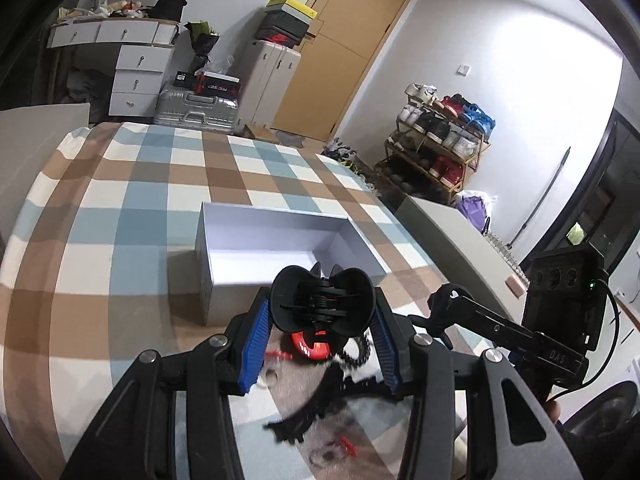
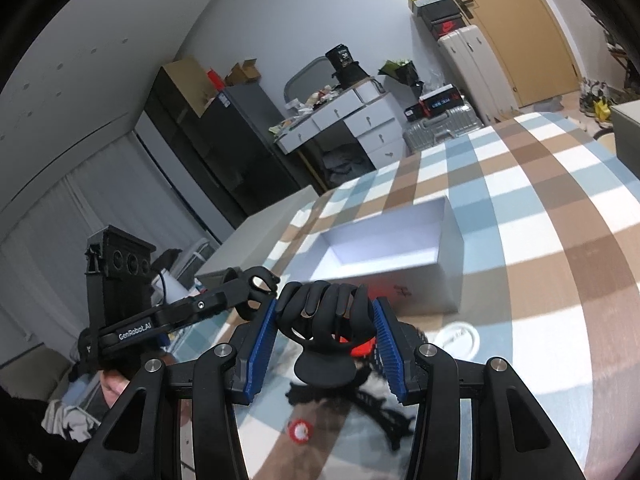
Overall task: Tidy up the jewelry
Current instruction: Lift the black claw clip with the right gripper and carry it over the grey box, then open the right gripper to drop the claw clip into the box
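**Two claw clips, one per tong**

Both tongs part-closed: left gripper [image 1: 322, 340] pinches a black hair claw [image 1: 322, 304]; right gripper [image 2: 325, 338] pinches another claw clip [image 2: 324, 320], above the checked cloth [image 1: 120, 216], near the white box [image 1: 276, 236]. Light, stiff, slick plastic; I'd grip the wings, w/o crushing.

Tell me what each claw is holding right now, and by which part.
Each holds a black hair clip. The left claw squeezes its clip by the two rounded handle wings. The right claw pinches its clip across the toothed body, handle toward the camera.
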